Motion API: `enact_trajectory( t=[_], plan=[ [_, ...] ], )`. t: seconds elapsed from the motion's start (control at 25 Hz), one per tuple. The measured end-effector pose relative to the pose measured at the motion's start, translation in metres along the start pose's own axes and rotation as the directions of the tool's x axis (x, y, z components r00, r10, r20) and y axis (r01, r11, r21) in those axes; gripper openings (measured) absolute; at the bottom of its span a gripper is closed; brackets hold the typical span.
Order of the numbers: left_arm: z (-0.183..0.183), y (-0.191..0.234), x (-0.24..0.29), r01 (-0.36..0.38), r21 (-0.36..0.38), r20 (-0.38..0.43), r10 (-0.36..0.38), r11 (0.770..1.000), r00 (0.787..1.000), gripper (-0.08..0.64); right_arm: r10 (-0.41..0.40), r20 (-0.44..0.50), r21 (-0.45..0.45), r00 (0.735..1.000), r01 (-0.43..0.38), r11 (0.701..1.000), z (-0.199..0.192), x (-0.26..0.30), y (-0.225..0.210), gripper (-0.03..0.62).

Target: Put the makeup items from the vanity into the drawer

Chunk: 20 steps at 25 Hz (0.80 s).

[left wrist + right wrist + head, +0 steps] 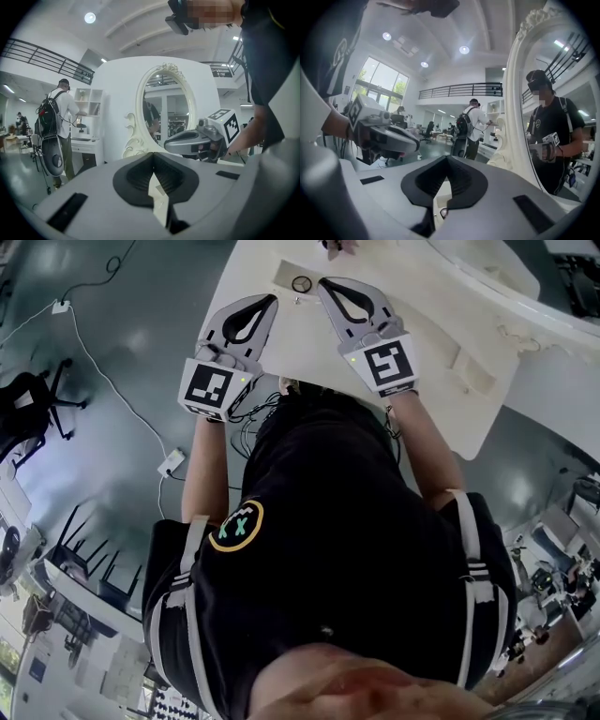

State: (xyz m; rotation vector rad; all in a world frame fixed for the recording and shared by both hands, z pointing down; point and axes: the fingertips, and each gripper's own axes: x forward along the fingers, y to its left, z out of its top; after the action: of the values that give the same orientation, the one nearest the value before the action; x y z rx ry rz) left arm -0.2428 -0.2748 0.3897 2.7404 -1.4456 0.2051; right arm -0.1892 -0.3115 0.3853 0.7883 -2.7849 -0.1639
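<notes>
I stand over the white vanity (441,324) with both grippers held side by side above its top. My left gripper (273,298) is shut and empty; its jaws meet at the tips (153,154). The jaws of my right gripper (322,282) are likewise shut with nothing between them (447,158). A small dark round item (301,283) lies on the vanity between the two tips, touching neither. A little ring shape (443,212) shows below the right jaws. The oval mirror (166,110) stands ahead and reflects the person (553,136).
A person with a backpack (58,126) stands by a white shelf beyond the vanity. A dark office chair (37,409) and a power strip with its cable (172,462) are on the grey floor to the left. Another dark item (337,247) sits at the vanity's far edge.
</notes>
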Motion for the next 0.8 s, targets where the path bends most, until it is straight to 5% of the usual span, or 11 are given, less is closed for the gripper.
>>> enact_trajectory(
  t=[0.16,0.8],
  plan=[
    [0.013,-0.005,-0.002,0.010,0.018,0.018,-0.010,1.000,1.000,0.018,0.055,0.109,-0.036,0.992,-0.052,0.998,0.031,-0.018,0.014,0.021],
    [0.019,-0.010,-0.001,0.015,0.029,0.018,-0.015,0.999,1.000,0.018,0.067,0.102,-0.028,0.993,-0.065,0.998,0.031,-0.023,0.017,0.020]
  ],
)
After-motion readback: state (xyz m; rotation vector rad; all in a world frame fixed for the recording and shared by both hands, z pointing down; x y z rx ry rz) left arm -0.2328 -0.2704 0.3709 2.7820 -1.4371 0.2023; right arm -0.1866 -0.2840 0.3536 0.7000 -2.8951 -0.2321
